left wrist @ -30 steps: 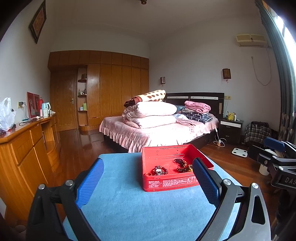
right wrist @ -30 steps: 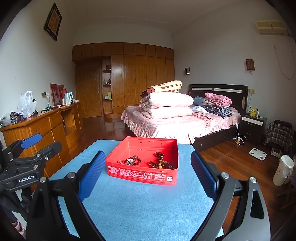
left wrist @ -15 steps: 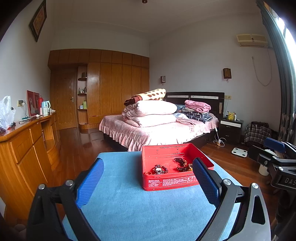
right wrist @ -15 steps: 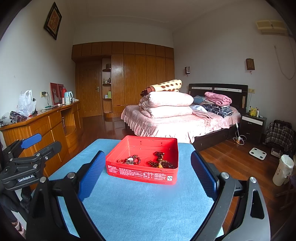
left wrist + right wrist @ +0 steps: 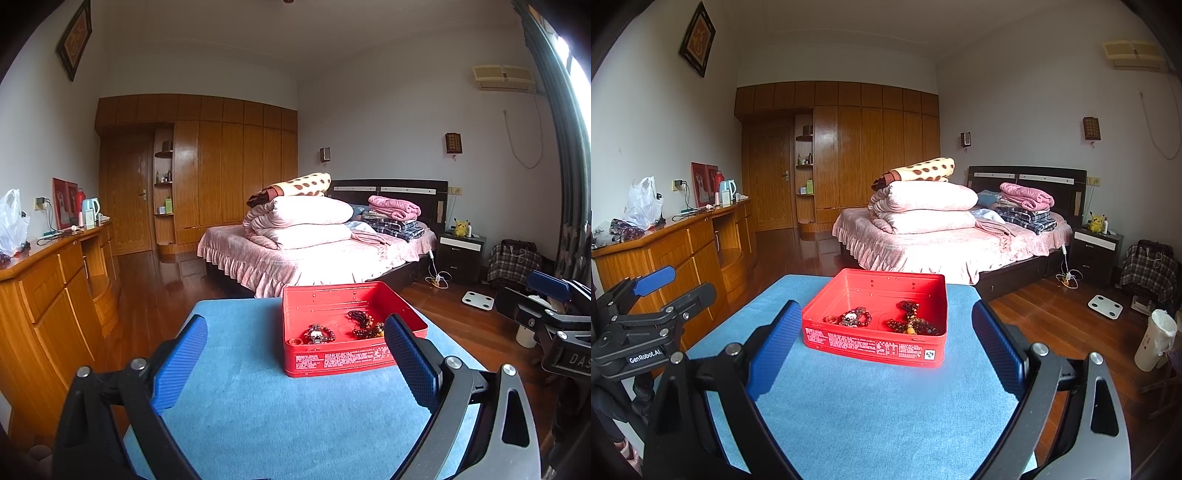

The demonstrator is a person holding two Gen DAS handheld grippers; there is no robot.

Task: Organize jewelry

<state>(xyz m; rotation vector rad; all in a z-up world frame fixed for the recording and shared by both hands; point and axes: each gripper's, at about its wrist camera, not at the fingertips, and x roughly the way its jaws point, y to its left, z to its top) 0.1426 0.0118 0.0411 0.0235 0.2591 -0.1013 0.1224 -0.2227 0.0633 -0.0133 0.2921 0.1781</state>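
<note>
As seen from the left wrist view, my left gripper (image 5: 291, 343) is held above the near part of the blue table mat (image 5: 258, 417), its jaws spread wide with nothing between them. Ahead of it stands the red tin (image 5: 340, 360), lidless, on the mat. Inside lie a small ring-like piece (image 5: 295, 340) at the left, a beaded bracelet (image 5: 319, 334) beside it, and a heap of dark beads (image 5: 364, 325) toward the right. My right gripper (image 5: 554, 314) shows at the right edge, off the table.

Turning to the right wrist view, my right gripper (image 5: 882, 339) is likewise parted and empty, short of the tin (image 5: 879, 345). The same items are confirmed: ring-like piece (image 5: 832, 319), bracelet (image 5: 855, 318), dark beads (image 5: 912, 321) with an amber-coloured part among them. They lie loose on the tin floor, the beads tangled; I cannot tell how many separate strands there are. My left gripper (image 5: 653, 284) appears at the left edge, apart from the tin.

Assessment: no jewelry lies on the mat, and neither gripper touches anything. Either the collecting is complete or the sorting has not begun; I cannot tell which. No lid is in view.
</note>
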